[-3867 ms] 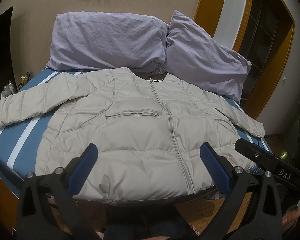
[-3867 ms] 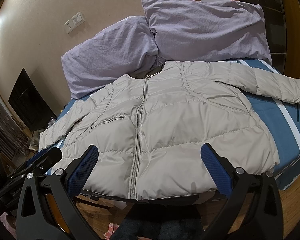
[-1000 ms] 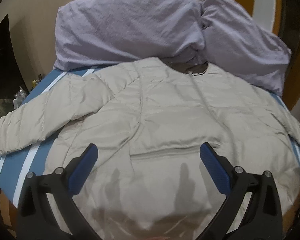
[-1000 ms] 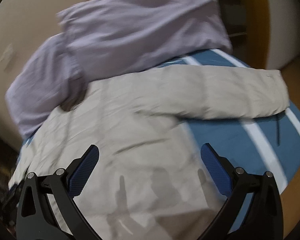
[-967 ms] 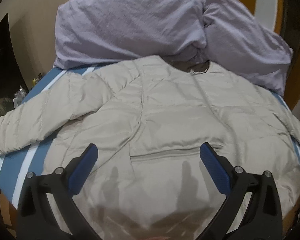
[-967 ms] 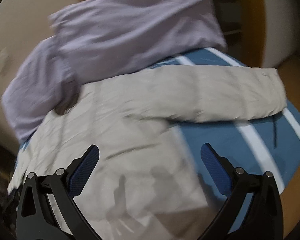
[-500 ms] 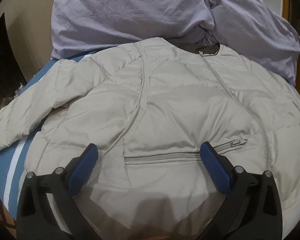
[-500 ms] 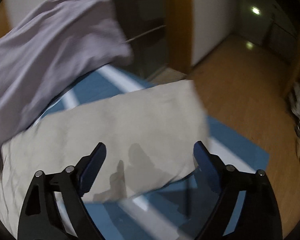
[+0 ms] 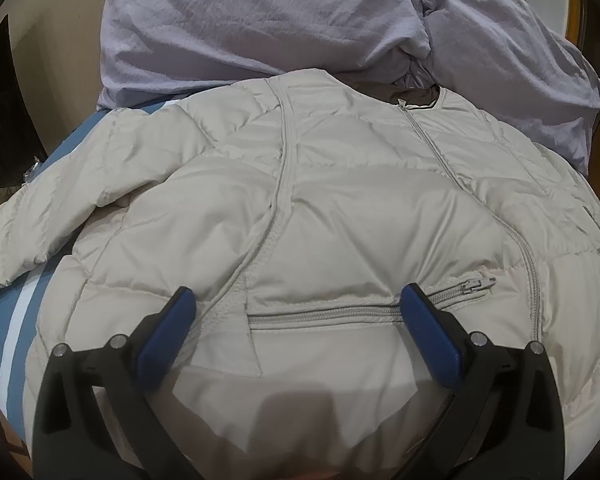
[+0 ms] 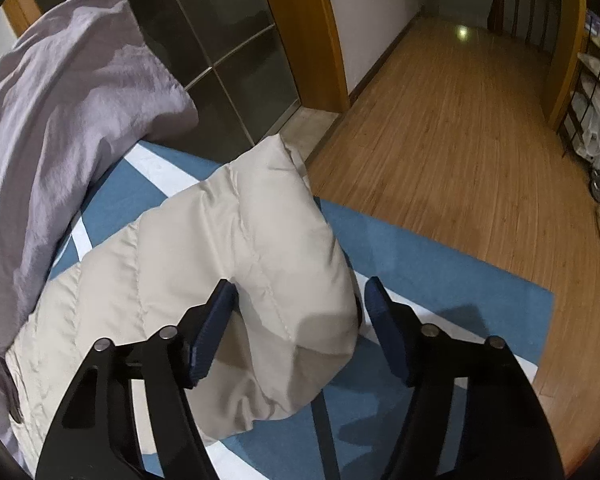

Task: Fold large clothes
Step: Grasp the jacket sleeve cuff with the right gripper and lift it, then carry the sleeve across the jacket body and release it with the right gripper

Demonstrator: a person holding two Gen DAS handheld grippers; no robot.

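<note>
A pale beige puffer jacket lies zipped and face up on the bed, collar toward the pillows. My left gripper hangs open low over its front, the blue fingers straddling the chest pocket zipper with nothing gripped. In the right wrist view the jacket's sleeve stretches toward the bed's edge. My right gripper is closing around the sleeve's cuff end: the left pad dents the fabric, while the right pad still stands just off it.
Two lilac pillows lie against the wall behind the collar. The blue mattress cover with white stripes ends at a corner beyond the cuff, where wooden floor begins. A dark door with an orange frame stands behind the bed.
My right gripper swung right from the jacket's body out to the sleeve end and narrowed around the cuff. My left gripper sank closer over the chest pocket.
</note>
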